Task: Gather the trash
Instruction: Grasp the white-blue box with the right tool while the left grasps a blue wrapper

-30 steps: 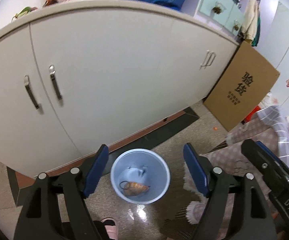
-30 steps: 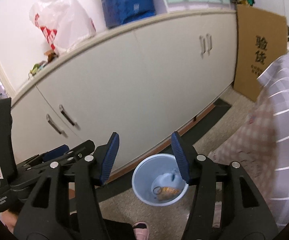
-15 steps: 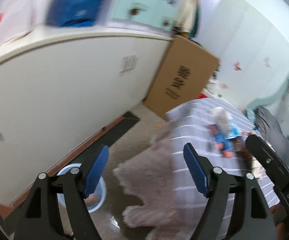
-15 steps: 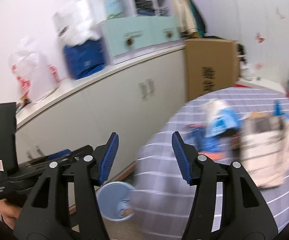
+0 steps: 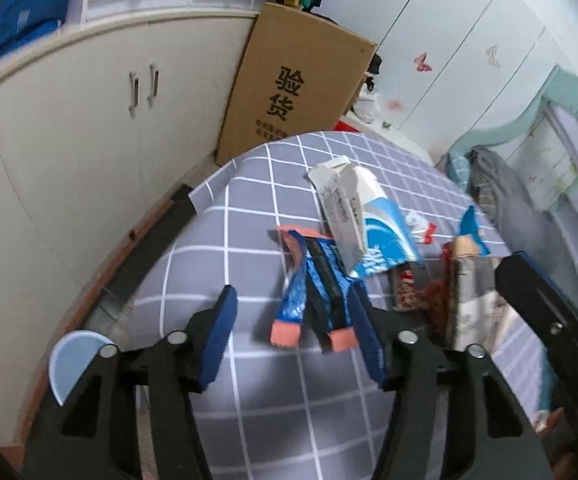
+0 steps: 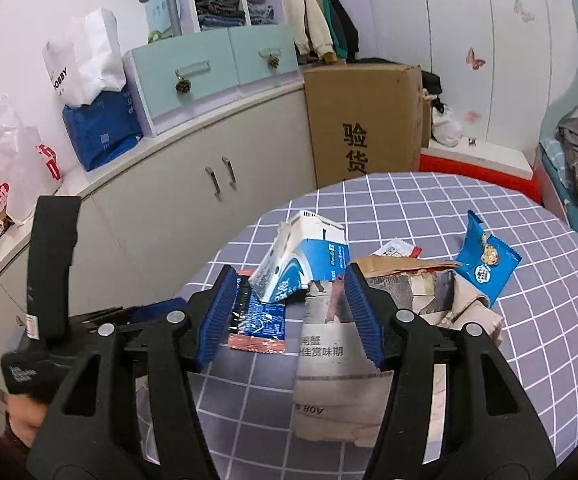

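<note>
Grey checked cloth covers the round table under both of my grippers, with white cabinets and a tall cardboard box behind it. Down on the floor, the pale blue bin shows only as a slice of rim at the lower left of the left wrist view; I cannot see inside it. The right wrist view does not show the bin at all.

On the cloth, a blue and white carton lies tipped on its side, its lower edge resting over a blue wrapper with orange ends. Beside them sits a crumpled brown paper bag with printed text. The right view alone gives me a clear blue snack packet propped at the far side of the pile and a small white and red sachet behind the bag; the left view shows these blurred.

My left gripper is spread wide with nothing in it, the blue wrapper lying just ahead, close to its right finger. My right gripper is also wide apart and empty, hovering over the pile with the wrapper by its left finger and the paper bag between and below the fingers.
</note>
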Motion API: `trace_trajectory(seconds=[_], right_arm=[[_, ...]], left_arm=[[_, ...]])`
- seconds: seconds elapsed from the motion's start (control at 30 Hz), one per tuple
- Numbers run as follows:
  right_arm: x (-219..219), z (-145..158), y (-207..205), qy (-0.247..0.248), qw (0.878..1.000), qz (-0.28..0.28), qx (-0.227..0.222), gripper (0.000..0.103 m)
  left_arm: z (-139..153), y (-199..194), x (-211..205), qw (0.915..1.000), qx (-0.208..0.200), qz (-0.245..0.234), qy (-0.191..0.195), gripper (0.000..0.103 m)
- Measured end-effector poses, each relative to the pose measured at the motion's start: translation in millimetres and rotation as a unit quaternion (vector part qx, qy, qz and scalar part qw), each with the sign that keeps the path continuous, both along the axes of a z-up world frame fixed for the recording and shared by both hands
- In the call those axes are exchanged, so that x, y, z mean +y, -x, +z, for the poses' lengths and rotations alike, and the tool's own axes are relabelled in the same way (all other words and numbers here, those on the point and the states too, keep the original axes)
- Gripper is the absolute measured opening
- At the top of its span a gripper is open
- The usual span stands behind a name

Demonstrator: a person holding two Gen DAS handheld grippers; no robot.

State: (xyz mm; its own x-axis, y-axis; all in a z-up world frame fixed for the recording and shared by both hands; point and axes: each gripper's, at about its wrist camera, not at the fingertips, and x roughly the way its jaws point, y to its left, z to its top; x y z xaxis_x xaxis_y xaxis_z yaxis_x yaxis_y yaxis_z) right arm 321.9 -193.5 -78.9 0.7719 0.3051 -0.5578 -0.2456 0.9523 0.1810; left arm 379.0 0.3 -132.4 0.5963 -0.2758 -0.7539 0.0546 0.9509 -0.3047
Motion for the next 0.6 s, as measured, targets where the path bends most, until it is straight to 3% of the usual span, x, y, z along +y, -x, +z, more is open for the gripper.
trace_trajectory(seconds=[0.03,0.07,0.1,0.27,0.5,0.6], right_arm=[[0,-3,0,0.000,1.000,0.002,0.002,0.056],[2,-4,-4,0.002,1.000,0.004,0.006,0.056],[5,-5,-6,0.004,1.000,0.007,0.008,0.056],[29,-11,-24,0.021,0.999,0.031,0.025,0.055],[73,-31,-53,0.081,0.994,0.034,0.066,0.045],[82,-45,-63,0.111,0.990,0.013,0.082,0.033]], left_arm=[[-2,-3,-3,0.9999,0.001,-0.004,-0.009,0.028],[-5,-6,-4,0.9998,0.007,-0.010,-0.014,0.016],[-8,-8,-2,0.9997,0.017,-0.016,-0.012,0.010],[-1,3,22,0.9999,-0.010,0.001,0.003,0.004],[8,19,48,0.9994,-0.033,0.011,-0.007,0.004],[12,28,64,0.9988,-0.042,0.023,-0.004,0.003]])
